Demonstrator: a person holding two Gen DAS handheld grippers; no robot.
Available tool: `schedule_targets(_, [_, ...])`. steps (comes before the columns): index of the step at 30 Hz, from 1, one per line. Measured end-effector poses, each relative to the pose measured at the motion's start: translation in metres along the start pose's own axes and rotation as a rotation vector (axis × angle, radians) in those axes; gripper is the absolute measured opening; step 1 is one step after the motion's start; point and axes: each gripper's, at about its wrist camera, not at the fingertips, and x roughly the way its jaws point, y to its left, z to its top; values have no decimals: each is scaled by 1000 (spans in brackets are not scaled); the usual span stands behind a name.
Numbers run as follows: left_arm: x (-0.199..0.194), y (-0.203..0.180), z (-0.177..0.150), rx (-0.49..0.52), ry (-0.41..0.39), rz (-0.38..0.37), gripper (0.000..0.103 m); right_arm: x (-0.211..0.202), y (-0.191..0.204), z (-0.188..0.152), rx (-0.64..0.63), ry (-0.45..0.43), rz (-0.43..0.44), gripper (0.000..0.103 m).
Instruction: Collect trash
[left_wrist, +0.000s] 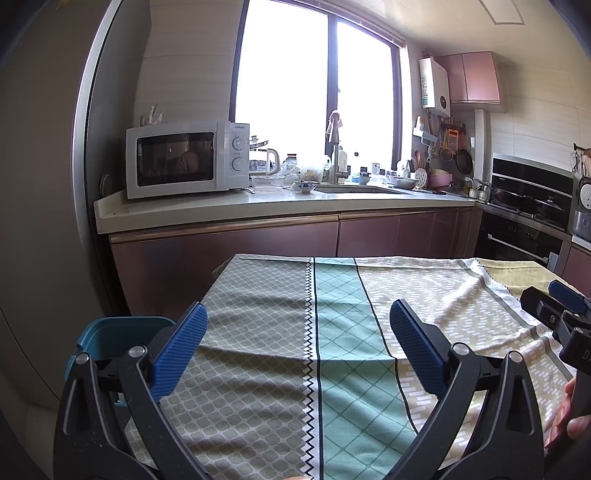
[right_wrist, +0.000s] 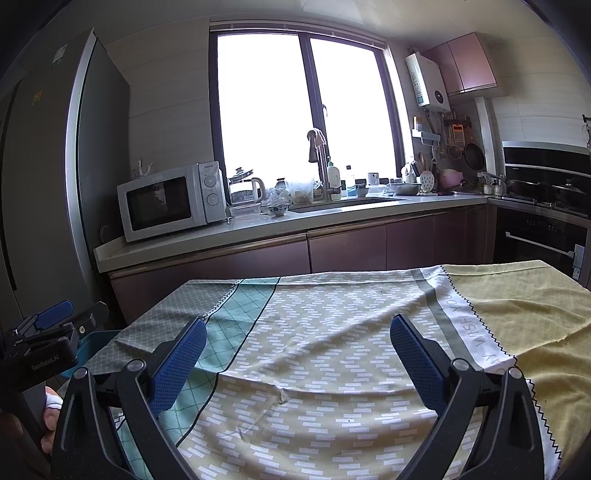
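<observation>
My left gripper (left_wrist: 297, 314) hovers open over the patterned tablecloth (left_wrist: 280, 332), nothing between its blue pads. My right gripper (right_wrist: 297, 328) is open too, above the cloth's beige and yellow part (right_wrist: 332, 350). A teal bin (left_wrist: 110, 339) stands beside the table's left edge, just behind the left finger; its rim (right_wrist: 94, 341) also shows in the right wrist view. No loose trash is visible on the cloth. The right gripper's body (left_wrist: 561, 314) shows at the right edge of the left wrist view, and the left gripper's body (right_wrist: 48, 339) at the left edge of the right wrist view.
Beyond the table runs a kitchen counter (left_wrist: 258, 206) with a white microwave (left_wrist: 184, 158), a kettle, bowls and a sink (right_wrist: 343, 203) under a bright window. A tall grey fridge (right_wrist: 44, 184) stands on the left, a stove and oven (right_wrist: 543, 221) on the right.
</observation>
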Motion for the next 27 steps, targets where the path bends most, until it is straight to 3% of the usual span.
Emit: schedule_targets(27, [2,-1,0,1,3,4,97,1,-2,-1,4,-2,-7,96])
